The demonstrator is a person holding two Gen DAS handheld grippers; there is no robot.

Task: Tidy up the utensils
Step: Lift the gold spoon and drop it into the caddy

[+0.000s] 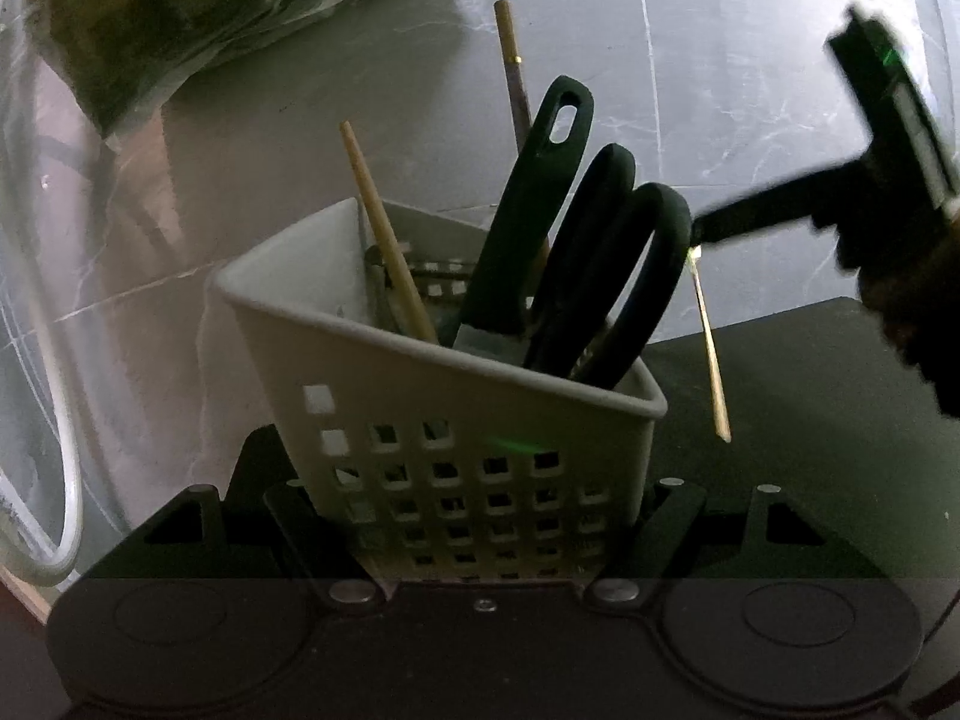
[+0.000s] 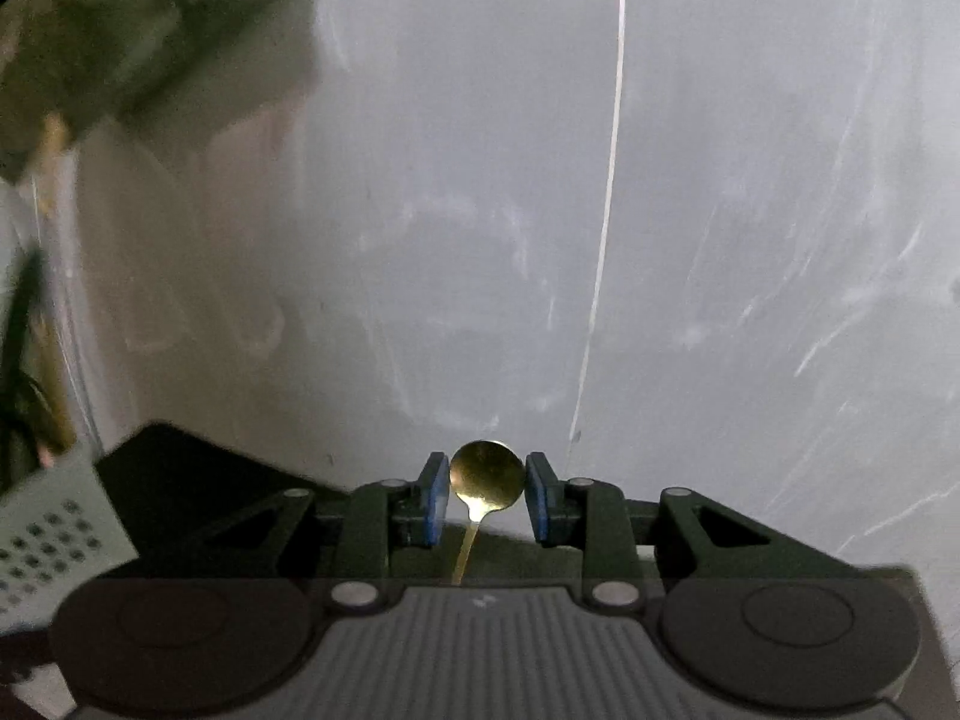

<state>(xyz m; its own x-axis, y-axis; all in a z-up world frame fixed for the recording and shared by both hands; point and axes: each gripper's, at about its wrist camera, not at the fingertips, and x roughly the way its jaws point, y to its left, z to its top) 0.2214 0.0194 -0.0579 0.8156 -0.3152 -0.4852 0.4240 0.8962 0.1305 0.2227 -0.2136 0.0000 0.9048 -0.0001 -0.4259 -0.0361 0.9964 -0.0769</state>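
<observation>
Underneath everything lies a grey marble-look bench [image 2: 720, 180], glossy, veined in white, with one thin pale seam [image 2: 609, 192] running up through the right wrist view. A black mat [image 1: 810, 396] covers the near part of it. Far left, a clear plastic bag [image 1: 180, 18] of dark green leaves rests on the stone, and a white cable [image 1: 60, 480] curves along the left edge of the left wrist view.

On the mat stands a white perforated caddy [image 1: 456, 420], tilted slightly. The left tongs [image 1: 486, 516] are closed on its lower walls, one finger at each side. Inside it stand black-handled scissors [image 1: 606, 264], a black utensil handle [image 1: 534, 204] with a hanging slot, a pale wooden chopstick [image 1: 390, 240] and a darker stick [image 1: 513, 66] with a gold band behind.

The right tongs [image 2: 487, 498] hold a small gold spoon [image 2: 485, 477] by its round bowl, which sits between the blue pads [image 2: 437, 501]; the left pad touches it, while contact on the right is hard to judge. From the left wrist view the spoon's thin handle [image 1: 711, 354] hangs down just beside the caddy's right corner, outside the rim and over the mat.
</observation>
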